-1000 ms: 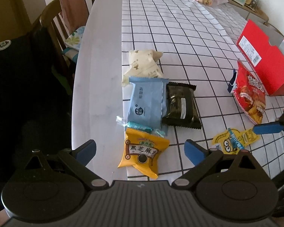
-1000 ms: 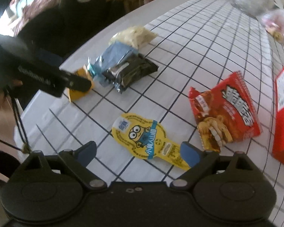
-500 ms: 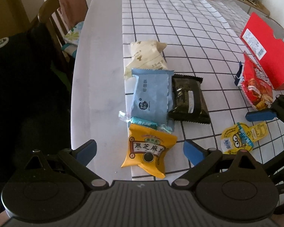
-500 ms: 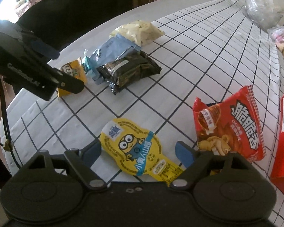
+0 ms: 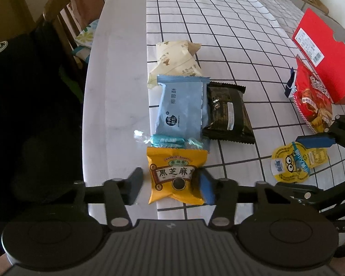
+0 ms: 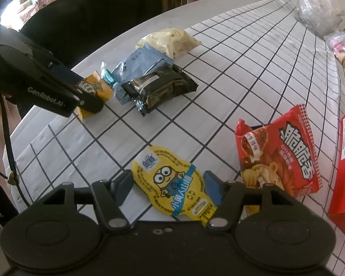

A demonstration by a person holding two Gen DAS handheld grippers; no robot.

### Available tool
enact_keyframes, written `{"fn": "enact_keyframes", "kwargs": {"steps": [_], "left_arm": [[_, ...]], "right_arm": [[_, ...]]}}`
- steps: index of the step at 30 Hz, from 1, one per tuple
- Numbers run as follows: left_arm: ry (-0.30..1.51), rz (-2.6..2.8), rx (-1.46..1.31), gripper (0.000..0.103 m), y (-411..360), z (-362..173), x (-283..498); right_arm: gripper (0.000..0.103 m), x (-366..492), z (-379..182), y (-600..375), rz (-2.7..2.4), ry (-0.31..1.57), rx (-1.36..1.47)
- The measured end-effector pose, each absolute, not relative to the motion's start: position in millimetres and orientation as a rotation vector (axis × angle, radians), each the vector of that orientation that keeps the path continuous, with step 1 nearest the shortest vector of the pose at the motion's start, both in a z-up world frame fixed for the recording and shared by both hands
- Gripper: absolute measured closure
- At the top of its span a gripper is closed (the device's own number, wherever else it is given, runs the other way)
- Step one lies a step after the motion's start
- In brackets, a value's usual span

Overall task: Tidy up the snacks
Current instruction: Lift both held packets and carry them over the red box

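A row of snacks lies at the tablecloth's edge: an orange sesame packet [image 5: 176,176], a teal candy [image 5: 168,140], a light blue packet [image 5: 180,108], a black packet [image 5: 227,112] and a cream packet [image 5: 176,61]. My left gripper [image 5: 170,185] straddles the orange packet [image 6: 93,87], jaws half closed around it. A yellow minion packet [image 6: 172,184] lies between the jaws of my right gripper [image 6: 169,187], which are narrowed around it. A red chip bag [image 6: 280,151] lies to its right.
A red cardboard box [image 5: 322,53] stands at the right by the chip bag [image 5: 312,99]. Plastic bags [image 6: 317,16] of goods sit at the table's far end. Wooden chairs [image 5: 62,30] and a dark jacket stand along the left edge. The checked tablecloth [image 5: 230,34] covers most of the table.
Both grippers moved forward and down onto their packets, and both pairs of jaws narrowed from wide open to close around them.
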State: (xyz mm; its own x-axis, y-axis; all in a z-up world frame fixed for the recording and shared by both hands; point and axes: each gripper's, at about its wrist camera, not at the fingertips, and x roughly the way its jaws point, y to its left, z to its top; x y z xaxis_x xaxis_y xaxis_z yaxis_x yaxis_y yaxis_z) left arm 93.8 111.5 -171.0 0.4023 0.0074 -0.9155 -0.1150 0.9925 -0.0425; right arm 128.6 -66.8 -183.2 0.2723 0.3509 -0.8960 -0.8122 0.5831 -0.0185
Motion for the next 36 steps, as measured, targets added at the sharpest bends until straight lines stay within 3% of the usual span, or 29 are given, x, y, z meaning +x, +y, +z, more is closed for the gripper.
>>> {"fn": "enact_keyframes", "kwargs": {"steps": [7, 19, 36], "left_arm": [[1.149, 0.068, -0.137, 0.07, 111, -164, 87], [1.097, 0.006, -0.146, 0.07, 87, -133, 78], [0.947, -0.1, -0.097, 0.07, -7, -56, 120]], "right_arm": [[0.037, 123, -169, -77, 0.813, 1.017, -0.471], [0.037, 121, -115, -119, 0.73, 0.934, -0.326], [0.037, 153, -54, -224, 0.545, 0.788, -0.172]]}}
